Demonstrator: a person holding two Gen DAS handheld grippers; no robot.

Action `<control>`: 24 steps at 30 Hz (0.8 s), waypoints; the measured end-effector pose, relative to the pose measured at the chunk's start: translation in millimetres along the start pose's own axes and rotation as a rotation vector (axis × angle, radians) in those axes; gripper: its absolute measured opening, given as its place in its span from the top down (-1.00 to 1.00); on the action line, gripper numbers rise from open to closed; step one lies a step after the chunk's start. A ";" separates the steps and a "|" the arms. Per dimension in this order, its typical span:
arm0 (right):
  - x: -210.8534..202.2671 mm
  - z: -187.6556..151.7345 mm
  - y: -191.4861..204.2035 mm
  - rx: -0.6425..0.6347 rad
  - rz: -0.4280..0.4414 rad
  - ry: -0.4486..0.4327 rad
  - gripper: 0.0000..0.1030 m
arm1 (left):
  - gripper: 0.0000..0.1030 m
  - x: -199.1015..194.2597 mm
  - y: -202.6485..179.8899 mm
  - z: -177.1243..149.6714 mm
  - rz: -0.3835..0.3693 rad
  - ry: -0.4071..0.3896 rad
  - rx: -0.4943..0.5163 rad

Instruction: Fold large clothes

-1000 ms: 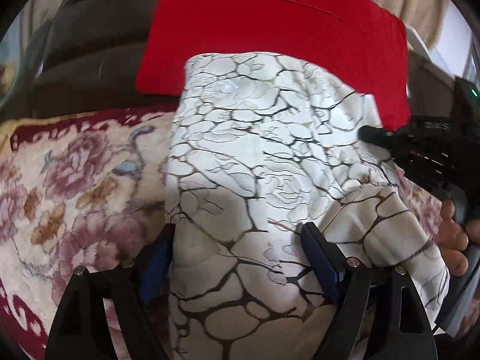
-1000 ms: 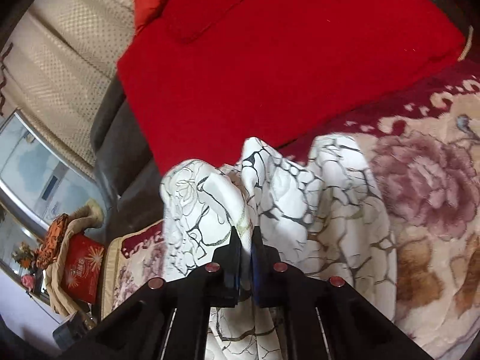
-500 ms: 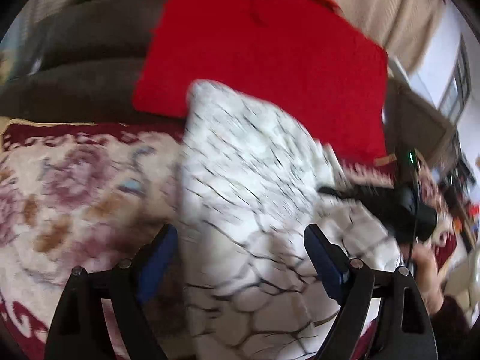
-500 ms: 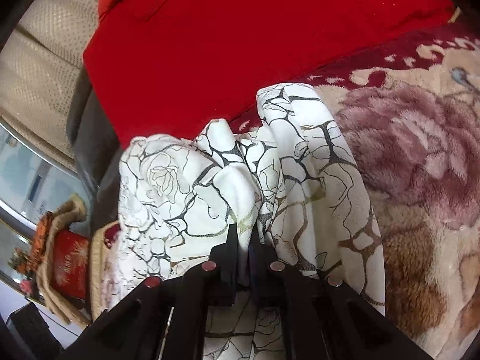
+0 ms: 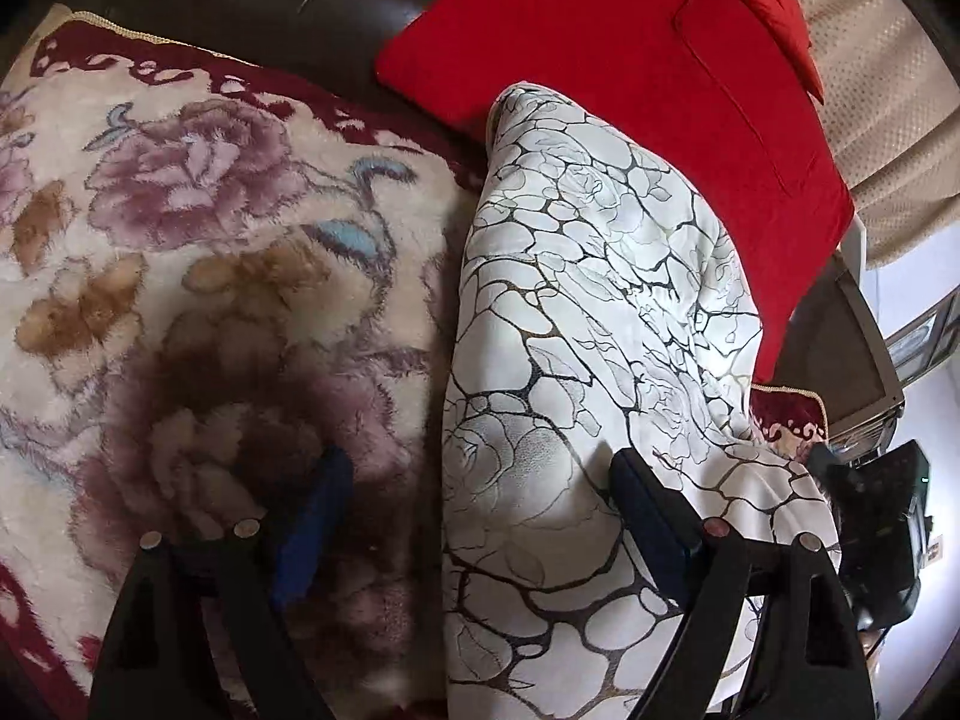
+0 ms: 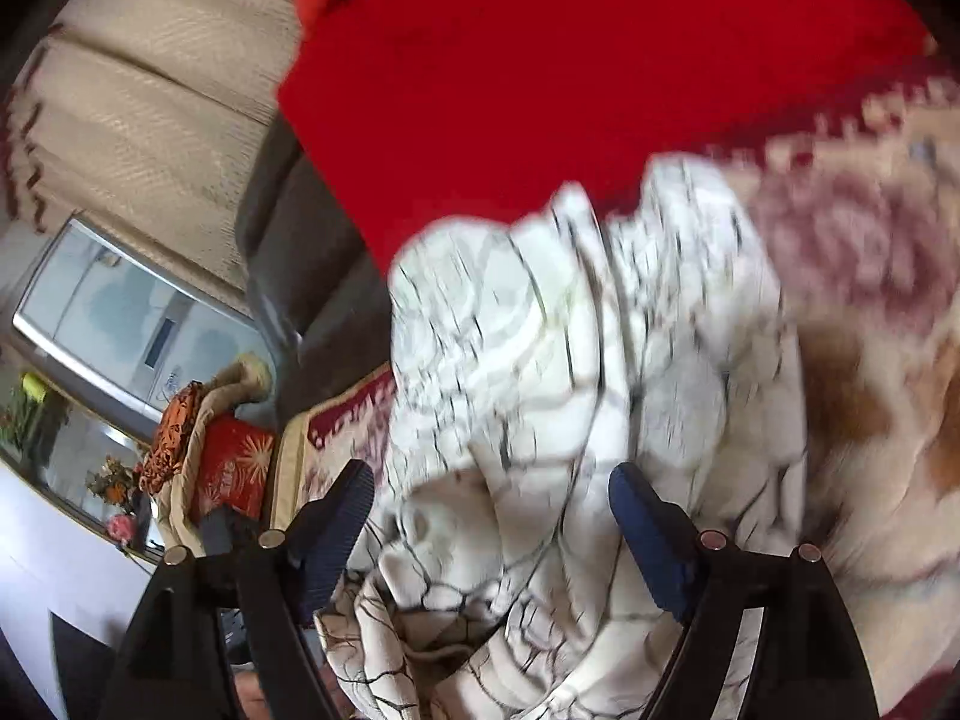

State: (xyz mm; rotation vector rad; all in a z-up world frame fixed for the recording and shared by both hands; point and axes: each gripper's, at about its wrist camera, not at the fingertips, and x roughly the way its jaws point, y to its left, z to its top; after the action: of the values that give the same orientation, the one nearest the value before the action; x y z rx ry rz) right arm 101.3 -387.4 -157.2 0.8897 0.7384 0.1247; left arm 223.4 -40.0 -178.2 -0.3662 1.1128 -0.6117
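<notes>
A white garment [image 5: 570, 312] with a black crackle and rose print lies bunched on a floral plush blanket [image 5: 180, 240]. My left gripper [image 5: 480, 510] is open and straddles the garment's left edge: its left finger [image 5: 312, 510] is over the blanket, its right finger [image 5: 648, 516] over the cloth. The right wrist view is blurred by motion. There my right gripper [image 6: 492, 516] has its jaws opening wide. The garment [image 6: 570, 360] lies loose between and below them, and the pads do not press on it. The right gripper's black body [image 5: 870, 510] shows at the garment's right end.
A red cushion [image 5: 630, 90] leans against the dark sofa back [image 5: 240, 0] just behind the garment. A beige curtain [image 5: 870, 60] hangs at the far right. Past the blanket's edge stands a red box [image 6: 231, 468] by a glass-fronted cabinet [image 6: 120, 312].
My right gripper went from shut on a fold of the garment to wide apart, letting the cloth drop. My left gripper slid left and rolled, so its left finger now hangs over the blanket.
</notes>
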 end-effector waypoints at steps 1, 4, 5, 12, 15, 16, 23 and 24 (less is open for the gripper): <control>5.6 -1.7 -2.2 0.028 -0.006 0.011 -0.62 | -0.71 0.9 -1.5 -1.2 -0.014 0.007 0.012; 11.3 -1.3 6.6 0.031 0.008 0.016 -0.62 | -0.71 10.8 -12.9 -8.1 -0.109 0.081 0.069; 15.1 -0.5 12.5 0.020 0.010 0.029 -0.62 | -0.71 14.8 -15.3 -11.4 -0.116 0.105 0.078; -15.9 28.9 -35.9 0.171 0.031 -0.108 -0.62 | -0.71 8.8 -9.0 -7.2 -0.133 0.093 0.061; 6.6 29.0 -45.1 0.187 0.091 -0.036 -0.62 | -0.71 1.8 -5.0 -1.9 -0.147 0.082 0.052; 12.8 29.1 -43.3 0.174 0.081 -0.028 -0.62 | -0.71 2.4 -4.2 -1.5 -0.152 0.077 0.050; 12.3 33.2 -8.0 0.021 0.046 -0.120 -0.48 | -0.71 -7.6 5.8 8.2 -0.149 0.037 0.028; 8.6 35.1 -5.9 0.007 0.057 -0.133 -0.48 | -0.71 -10.6 7.2 11.2 -0.124 0.015 0.033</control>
State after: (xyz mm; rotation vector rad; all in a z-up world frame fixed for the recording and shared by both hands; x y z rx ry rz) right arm 128.8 -411.0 -152.0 0.9169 0.5904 0.1127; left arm 232.4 -28.1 -170.0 -0.4044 1.0986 -0.7428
